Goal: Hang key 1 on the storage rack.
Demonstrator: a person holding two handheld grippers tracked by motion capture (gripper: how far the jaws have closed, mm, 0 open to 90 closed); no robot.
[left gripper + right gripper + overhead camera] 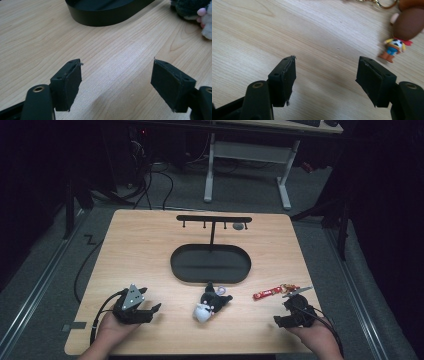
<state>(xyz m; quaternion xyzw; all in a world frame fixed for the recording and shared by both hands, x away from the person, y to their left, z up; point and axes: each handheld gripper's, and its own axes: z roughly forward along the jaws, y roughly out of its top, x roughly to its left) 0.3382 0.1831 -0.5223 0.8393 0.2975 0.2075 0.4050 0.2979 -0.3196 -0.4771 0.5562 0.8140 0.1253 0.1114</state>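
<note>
Looks like the pick-up hasn't started yet: both tongs sit open and empty, low over the surface, left tongs and right tongs each held level in a hand. The little cowboy keychain lies just ahead and right of the right tongs, with a red strip beside it (a tag or wrapper, hard to tell). Next move is probably swinging the right tongs over it and closing; the plush toy waits between the two, ahead of it the black hook stand.

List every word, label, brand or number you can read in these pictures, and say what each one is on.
No text can be read anywhere.
Red wrapped bar: it may carry print, but it is too small and blurred to read.
Cowboy figure keychain: no lettering to be seen on it.
Black and white plush toy, black oval tray, left gripper, right gripper: no marks or labels.
</note>
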